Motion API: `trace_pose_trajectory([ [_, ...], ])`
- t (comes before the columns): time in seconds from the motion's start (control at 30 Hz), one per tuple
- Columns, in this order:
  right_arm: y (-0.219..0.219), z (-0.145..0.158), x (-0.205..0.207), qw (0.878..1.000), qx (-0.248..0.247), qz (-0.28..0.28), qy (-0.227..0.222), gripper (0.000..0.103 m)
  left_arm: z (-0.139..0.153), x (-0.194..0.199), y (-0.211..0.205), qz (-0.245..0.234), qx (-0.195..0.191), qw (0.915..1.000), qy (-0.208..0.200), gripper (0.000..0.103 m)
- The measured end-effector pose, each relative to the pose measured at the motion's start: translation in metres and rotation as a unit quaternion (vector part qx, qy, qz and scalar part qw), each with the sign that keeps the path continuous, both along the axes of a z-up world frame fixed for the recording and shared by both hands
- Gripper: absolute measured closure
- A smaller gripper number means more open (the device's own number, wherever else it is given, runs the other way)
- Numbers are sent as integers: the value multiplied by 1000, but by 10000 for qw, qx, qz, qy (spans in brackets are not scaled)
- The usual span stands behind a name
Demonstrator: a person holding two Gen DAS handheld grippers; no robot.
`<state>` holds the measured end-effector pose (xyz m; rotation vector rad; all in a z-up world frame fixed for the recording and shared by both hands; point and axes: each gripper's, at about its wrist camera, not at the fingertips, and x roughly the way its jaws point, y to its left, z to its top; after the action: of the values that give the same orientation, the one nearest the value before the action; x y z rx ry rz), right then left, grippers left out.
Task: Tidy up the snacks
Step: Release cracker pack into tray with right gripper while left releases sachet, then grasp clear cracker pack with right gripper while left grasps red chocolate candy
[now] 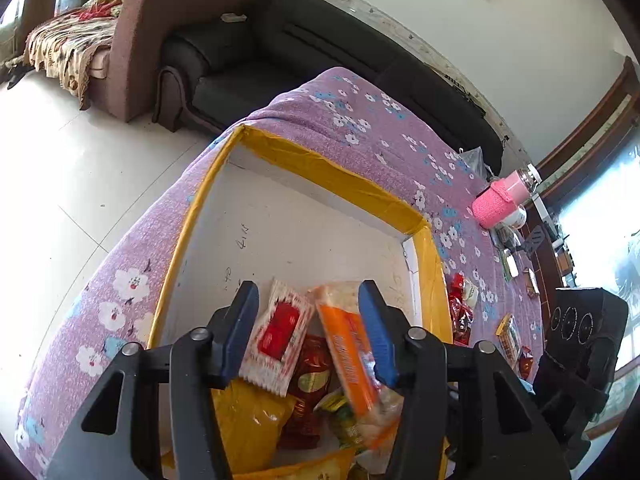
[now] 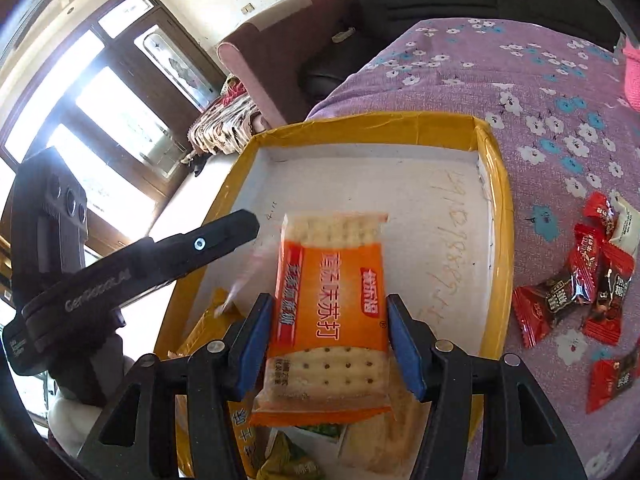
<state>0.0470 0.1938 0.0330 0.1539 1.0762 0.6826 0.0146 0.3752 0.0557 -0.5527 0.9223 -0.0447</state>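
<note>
Purple floral cloth (image 2: 500,80) under box (image 2: 505,216); right gripper (image 2: 328,340) hides snacks.

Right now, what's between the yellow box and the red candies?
Only bare flowery purple cloth, between yellow box and red candies, in the right wrist view.

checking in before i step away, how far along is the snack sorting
Done: several packets already lie in the box, among them a red-and-white packet. In hand: the right hand-held gripper holds a cracker pack over the box; the left hand-held gripper is open above the pile. Left: red candies and a few other small packets on the cloth.
</note>
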Motion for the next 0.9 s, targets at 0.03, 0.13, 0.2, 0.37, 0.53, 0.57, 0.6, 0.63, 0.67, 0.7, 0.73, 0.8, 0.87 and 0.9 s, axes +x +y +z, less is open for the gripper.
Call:
trace_pose_trajectory([
  [0.03, -4, 3, -1, 10000, 46, -21, 0, 45, 1, -2, 0, 22, -41, 10000, -23, 52],
  [0.13, -11, 11, -4, 9999, 138, -44, -51, 45, 10, -13, -2, 124, -35, 9999, -66, 52],
  [0.2, -22, 21, -10, 9996, 195, -49, -184, 45, 19, -21, -8, 89, -55, 9997, -212, 52],
  [0.37, -81, 51, -30, 9977, 189, -257, -598, 44, 49, -48, -43, -266, -134, 9971, -695, 46],
  [0.53, -183, 55, -32, 9911, -274, -1064, -749, 41, 62, -66, -94, -847, -334, 9905, -1026, 40],
  [0.57, -203, 52, -32, 9891, -360, -1240, -707, 41, 63, -69, -104, -940, -362, 9896, -1030, 40],
  [0.6, -223, 48, -32, 9871, -418, -1401, -649, 40, 62, -71, -112, -1038, -385, 9885, -1025, 40],
  [0.63, -248, 43, -33, 9841, -476, -1605, -589, 40, 59, -74, -125, -1195, -404, 9871, -989, 40],
  [0.67, -266, 41, -33, 9814, -514, -1760, -563, 40, 57, -74, -134, -1295, -403, 9862, -946, 40],
  [0.7, -287, 38, -33, 9779, -541, -1944, -546, 40, 54, -74, -145, -1412, -392, 9853, -878, 40],
  [0.73, -310, 36, -33, 9740, -536, -2136, -536, 39, 50, -73, -155, -1518, -380, 9844, -807, 40],
  [0.8, -348, 35, -28, 9665, -459, -2468, -527, 39, 44, -71, -170, -1667, -350, 9829, -698, 40],
  [0.87, -369, 33, -17, 9633, -334, -2621, -472, 34, 38, -71, -183, -1791, -291, 9814, -629, 40],
  [0.9, -378, 31, -6, 9631, -275, -2645, -407, 31, 37, -71, -190, -1856, -244, 9804, -619, 40],
])
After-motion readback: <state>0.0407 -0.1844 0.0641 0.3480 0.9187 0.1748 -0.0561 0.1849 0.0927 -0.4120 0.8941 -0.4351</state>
